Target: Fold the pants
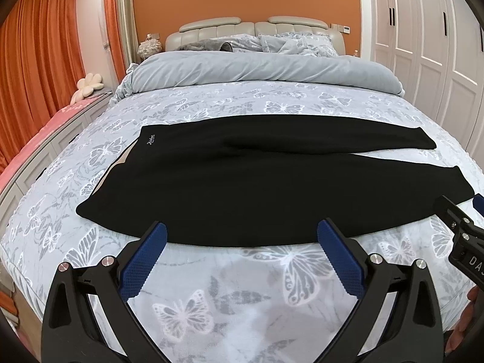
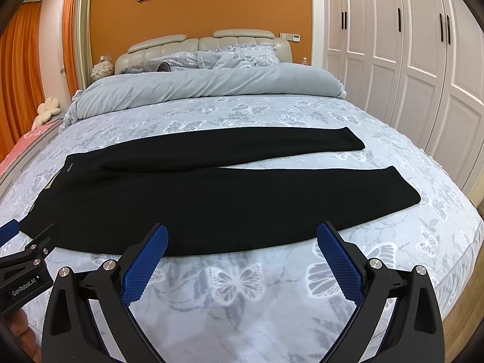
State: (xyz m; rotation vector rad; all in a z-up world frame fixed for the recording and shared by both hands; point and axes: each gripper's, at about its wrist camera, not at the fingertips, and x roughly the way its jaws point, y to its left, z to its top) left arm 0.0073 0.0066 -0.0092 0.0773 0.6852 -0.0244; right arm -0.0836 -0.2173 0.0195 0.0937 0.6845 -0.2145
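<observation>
Black pants (image 1: 242, 178) lie flat across the bed, waistband to the left, both legs stretched to the right. They also show in the right wrist view (image 2: 211, 193). My left gripper (image 1: 242, 233) is open and empty, its blue pads at the pants' near edge by the waist part. My right gripper (image 2: 242, 234) is open and empty at the near edge of the closer leg. The right gripper's side shows at the left view's right edge (image 1: 462, 224); the left gripper shows at the right view's left edge (image 2: 27, 248).
The bed has a grey butterfly-print cover (image 1: 242, 287). A rolled grey duvet (image 1: 257, 69) and pillows lie toward the headboard. White wardrobes (image 2: 408, 60) stand at the right, orange curtains (image 1: 39, 45) and a low bench at the left.
</observation>
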